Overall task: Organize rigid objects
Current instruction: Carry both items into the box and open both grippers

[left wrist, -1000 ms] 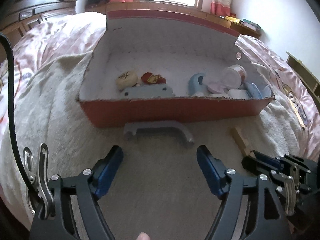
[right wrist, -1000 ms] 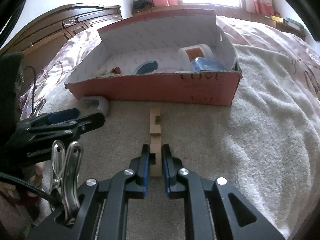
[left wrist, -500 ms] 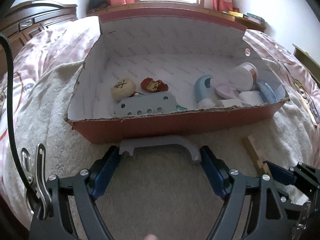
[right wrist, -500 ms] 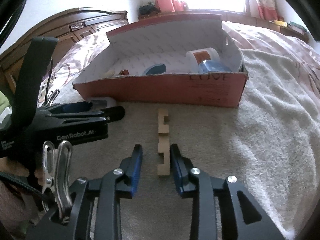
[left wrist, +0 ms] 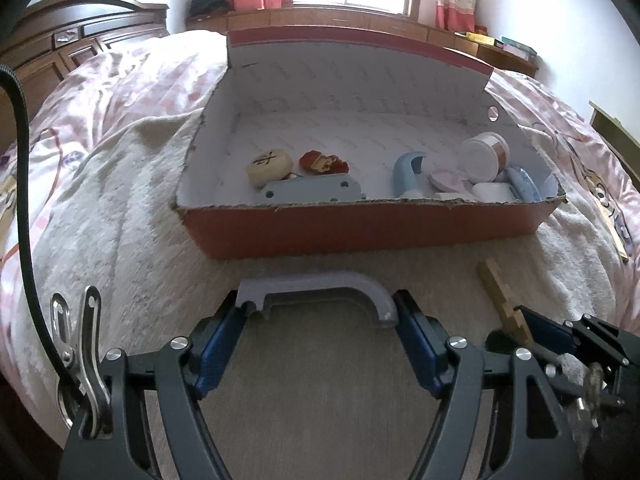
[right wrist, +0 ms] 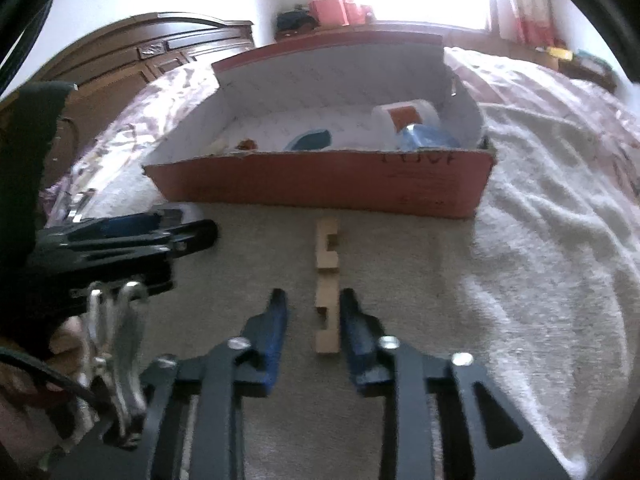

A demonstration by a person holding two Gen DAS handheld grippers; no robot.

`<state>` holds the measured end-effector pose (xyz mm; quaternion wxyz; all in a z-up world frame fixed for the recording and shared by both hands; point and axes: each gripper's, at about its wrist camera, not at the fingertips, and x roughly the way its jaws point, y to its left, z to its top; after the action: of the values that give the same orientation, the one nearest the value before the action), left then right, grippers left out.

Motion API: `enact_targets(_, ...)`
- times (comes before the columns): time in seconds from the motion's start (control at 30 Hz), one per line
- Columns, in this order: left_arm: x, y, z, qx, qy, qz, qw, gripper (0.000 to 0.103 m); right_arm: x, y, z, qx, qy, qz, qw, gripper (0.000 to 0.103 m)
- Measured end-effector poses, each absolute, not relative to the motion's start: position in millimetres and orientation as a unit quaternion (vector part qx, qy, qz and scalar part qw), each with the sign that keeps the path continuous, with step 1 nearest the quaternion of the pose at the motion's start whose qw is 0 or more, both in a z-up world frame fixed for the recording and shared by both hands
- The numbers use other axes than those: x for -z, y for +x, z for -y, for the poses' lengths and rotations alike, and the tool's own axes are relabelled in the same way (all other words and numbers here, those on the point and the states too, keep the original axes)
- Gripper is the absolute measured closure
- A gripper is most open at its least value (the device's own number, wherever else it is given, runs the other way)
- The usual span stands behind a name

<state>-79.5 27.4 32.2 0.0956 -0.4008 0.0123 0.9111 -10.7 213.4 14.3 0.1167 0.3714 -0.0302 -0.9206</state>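
Box (left wrist: 360,228) of red cardboard sits open on the cream blanket (left wrist: 100,208) ahead of you, one box only, its white inside showing. Count what lies in it from your left wrist view: one cream pebble-like piece (left wrist: 270,165) with a dark mark, one small red figure (left wrist: 323,162), one grey-blue plate with holes (left wrist: 310,191) against the near wall, one blue curved piece (left wrist: 406,172), one white jar (left wrist: 484,157) on its side, one pink disc (left wrist: 450,180) and a few more pale and blue pieces crowded in the right corner that you cannot tell apart.

Outside the box two things lie on the blanket, both close in front of its near wall: one grey handle (left wrist: 316,290) and one notched wooden block (right wrist: 327,284).

Your left gripper (left wrist: 320,312) points downward with its jaws spread wide and closing around the grey handle; the blue pads (left wrist: 416,332) sit at both ends of the handle, seemingly just touching them, and the handle lies flat on the blanket.

Your right gripper (right wrist: 312,312) also points downward, straddling the near end of the wooden block. Its jaws are closing, the block between them; the right pad is against the wood while a gap shows on the left side, so nothing is gripped. The block lies lengthwise, pointing toward the box.
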Motion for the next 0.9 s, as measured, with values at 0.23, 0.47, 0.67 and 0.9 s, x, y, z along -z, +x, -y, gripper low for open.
enact_targets(0.23, -42, -70, -19, -0.915, -0.395, -0.004, 0.086, 0.027, -18, -10, -226, 0.916, 0.375, 0.065, 0.127, 0.092)
enact_targets(0.47, -60, -64, -15, -0.922, -0.378, 0.002, 0.086, 0.027, -41, 1, -223, 0.925, 0.339, 0.064, 0.158, 0.092)
enact_targets(0.67, -83, -73, -20, -0.931, -0.353, -0.009, 0.092, 0.027, -73, -8, -227, 0.935, 0.31, 0.059, 0.162, 0.092)
enact_targets(0.9, -98, -99, -30, -0.936, -0.339, -0.014, 0.094, 0.027, -89, -40, -232, 0.937, 0.312, 0.057, 0.146, 0.092)
